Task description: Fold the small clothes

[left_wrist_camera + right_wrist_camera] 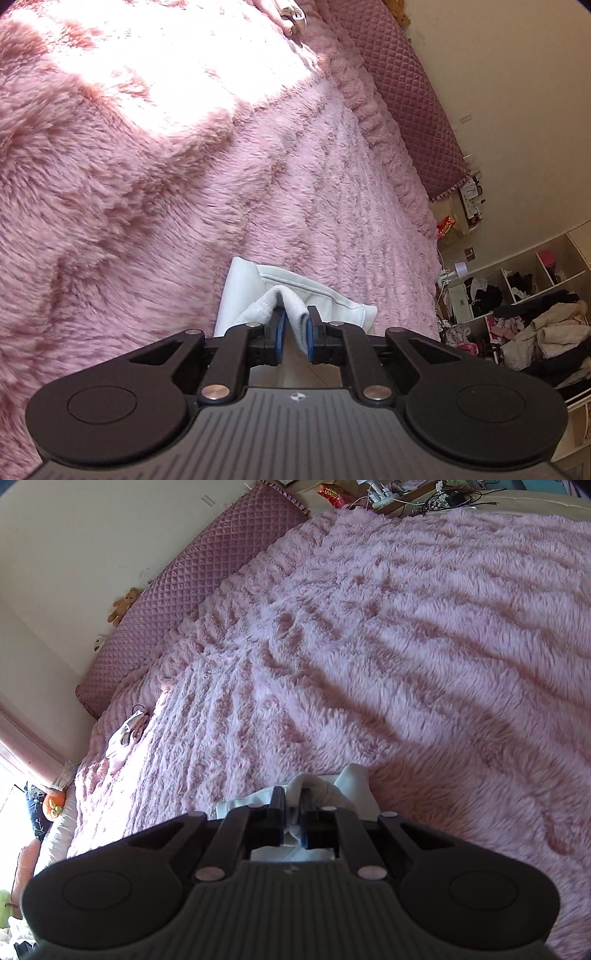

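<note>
A bed (406,627) under a shaggy pink blanket fills the room, sunlight bleaching one patch (166,55). A quilted mauve headboard (192,572) meets a cream wall (517,92). White shelves (535,280) hold heaped clothing.

Left wrist view: strong sunlight is blown out to white on the pink furry blanket (155,122) at upper left; pile detail is lost there. The rest is evenly lit. Right wrist view: dimmer, softer light; long diagonal shadows are cast across the blanket (406,635), and a window area (9,775) at far left is overexposed. Slight motion blur is seen in the fur. Heavy fisheye bending and dark corners are seen in both views.
</note>
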The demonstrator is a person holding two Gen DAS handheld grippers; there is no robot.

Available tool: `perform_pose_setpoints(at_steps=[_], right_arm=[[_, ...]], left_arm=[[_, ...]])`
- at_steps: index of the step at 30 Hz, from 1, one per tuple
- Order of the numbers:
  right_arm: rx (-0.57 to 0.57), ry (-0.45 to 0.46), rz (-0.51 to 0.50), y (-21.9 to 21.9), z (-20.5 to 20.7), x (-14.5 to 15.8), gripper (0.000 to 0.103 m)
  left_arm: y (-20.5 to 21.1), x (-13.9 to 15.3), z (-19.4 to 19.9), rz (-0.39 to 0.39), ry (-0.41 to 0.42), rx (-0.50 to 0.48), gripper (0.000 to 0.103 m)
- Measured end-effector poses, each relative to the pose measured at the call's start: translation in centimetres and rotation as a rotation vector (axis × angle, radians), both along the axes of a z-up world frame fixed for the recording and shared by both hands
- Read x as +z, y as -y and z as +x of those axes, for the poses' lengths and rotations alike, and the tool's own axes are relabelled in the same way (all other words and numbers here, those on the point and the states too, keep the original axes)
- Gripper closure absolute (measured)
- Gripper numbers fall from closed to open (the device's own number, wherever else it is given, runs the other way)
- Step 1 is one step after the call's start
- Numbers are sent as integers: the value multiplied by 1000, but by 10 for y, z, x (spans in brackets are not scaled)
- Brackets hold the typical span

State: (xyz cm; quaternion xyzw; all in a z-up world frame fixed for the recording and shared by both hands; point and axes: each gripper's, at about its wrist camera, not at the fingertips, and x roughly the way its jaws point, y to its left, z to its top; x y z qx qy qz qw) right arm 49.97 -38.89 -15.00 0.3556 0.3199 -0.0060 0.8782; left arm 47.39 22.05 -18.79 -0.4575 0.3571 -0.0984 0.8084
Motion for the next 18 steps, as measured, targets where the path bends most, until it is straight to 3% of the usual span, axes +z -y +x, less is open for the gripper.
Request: perform_pose_setpoints(at_steps=[3,4,8,11,15,18], right_arm=[[-17,24,3,4,1,-6,87],[-29,46,-6,8,-5,-2,74],[13,88,-31,20,-31,21,74],[95,103,-101,22,-69,36,74],[224,95,-234,19,-134,41,74],[310,59,-326,15,-175,30,74]], left_arm=[[-11,18,-7,39,35,9,77],[-16,27,-14,70,51,14,76],[-27,53,-49,112,91,-38,74],[-28,68,-97,176,134,-100,64],[-26,65,-169,282,178,-158,60],[-28,50,-200,289,145,-203,60]])
